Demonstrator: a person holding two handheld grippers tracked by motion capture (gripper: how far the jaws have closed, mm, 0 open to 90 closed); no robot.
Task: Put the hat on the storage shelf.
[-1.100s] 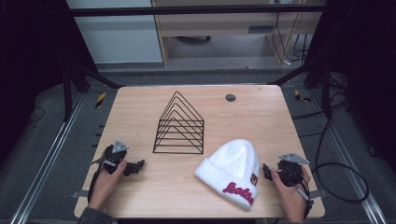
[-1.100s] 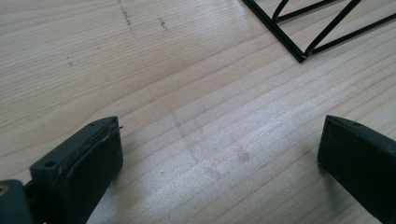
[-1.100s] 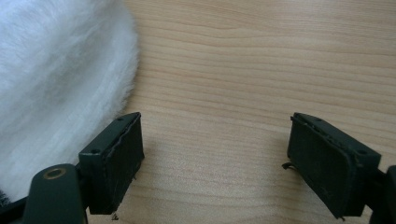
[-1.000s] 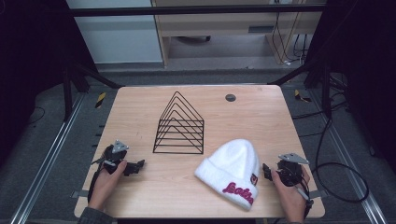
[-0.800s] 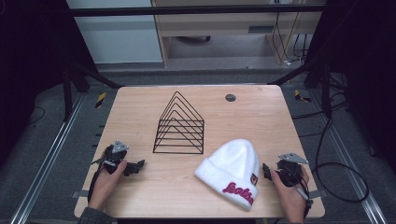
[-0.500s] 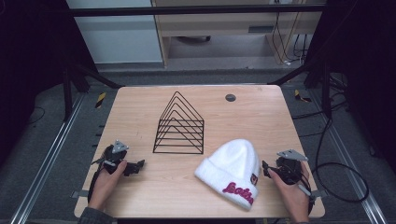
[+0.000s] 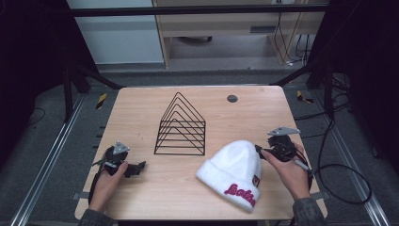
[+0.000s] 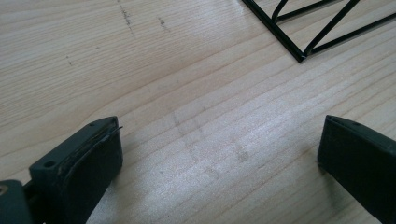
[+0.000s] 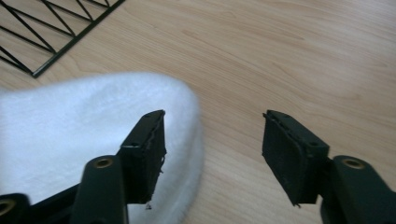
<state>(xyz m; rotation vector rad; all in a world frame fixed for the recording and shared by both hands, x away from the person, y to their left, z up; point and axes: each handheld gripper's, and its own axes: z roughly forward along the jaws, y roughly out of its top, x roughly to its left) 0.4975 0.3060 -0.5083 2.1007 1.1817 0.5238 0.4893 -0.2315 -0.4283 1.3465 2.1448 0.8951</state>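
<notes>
Table [image 7: 141, 108]: light wood; everything rests on it.
Wire rack [image 7: 181, 127]: black, peaked, mid-table, just behind the hat; clear of the reach.
Hat [image 7: 233, 172]: white knit beanie with red lettering, front right, lying flat.
Right gripper [image 7: 259, 151]: has risen and moved in to the hat's edge since a second ago; jaws have just been closing, part-open, nothing pinched yet. A grasp looks imminent.
Left gripper [image 7: 140, 167]: released, idle on bare wood, well apart from the hat.
</notes>
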